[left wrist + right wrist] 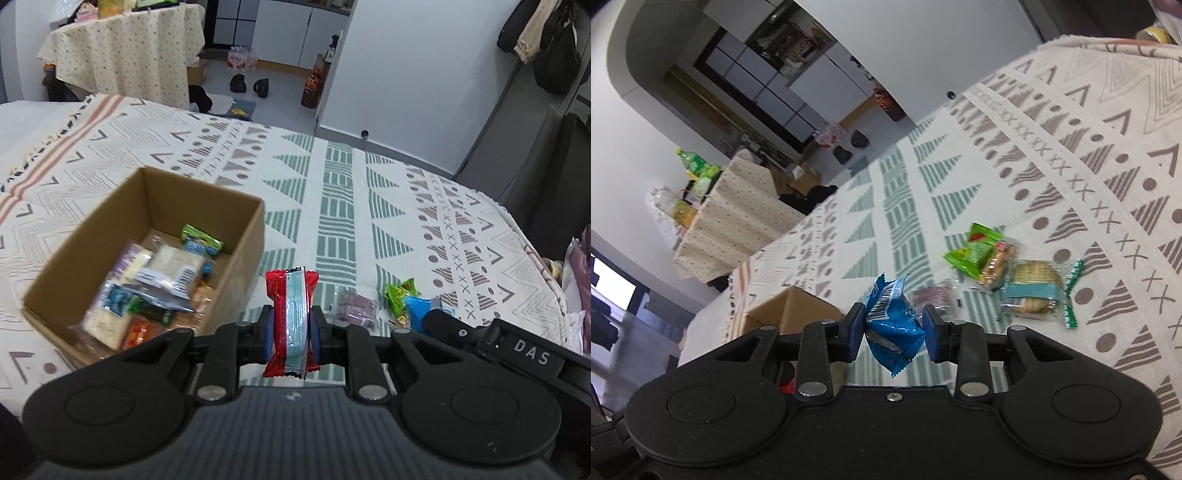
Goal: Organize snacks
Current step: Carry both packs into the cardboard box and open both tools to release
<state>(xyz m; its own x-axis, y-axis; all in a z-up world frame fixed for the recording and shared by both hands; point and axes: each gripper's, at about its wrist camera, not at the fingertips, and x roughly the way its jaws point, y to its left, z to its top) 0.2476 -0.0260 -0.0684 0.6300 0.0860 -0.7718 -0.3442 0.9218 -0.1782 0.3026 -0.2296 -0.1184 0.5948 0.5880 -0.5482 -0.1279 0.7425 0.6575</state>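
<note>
My left gripper (pixel 291 328) is shut on a red snack packet (pixel 291 321) with a pale blue stripe, held upright just right of the open cardboard box (pixel 243 236). Several wrapped snacks lie inside the box, among them a green packet (pixel 201 238). My right gripper (pixel 894 328) is shut on a crumpled blue snack packet (pixel 894 325), above the patterned cloth (pixel 1071 166). On the cloth ahead of it lie a green packet (pixel 971 251), a clear-wrapped biscuit (pixel 997 266), a teal cracker packet (pixel 1034 291) and a purple snack (pixel 932 295). The box corner (pixel 790 310) shows at its left.
The patterned cloth (pixel 369 192) covers a bed-like surface that drops off at the far edge. A small table with a dotted cloth (pixel 125 51) stands beyond, with shoes (pixel 249 85) on the floor. A dark chair (pixel 554 166) and hanging clothes (pixel 543 40) are at the right.
</note>
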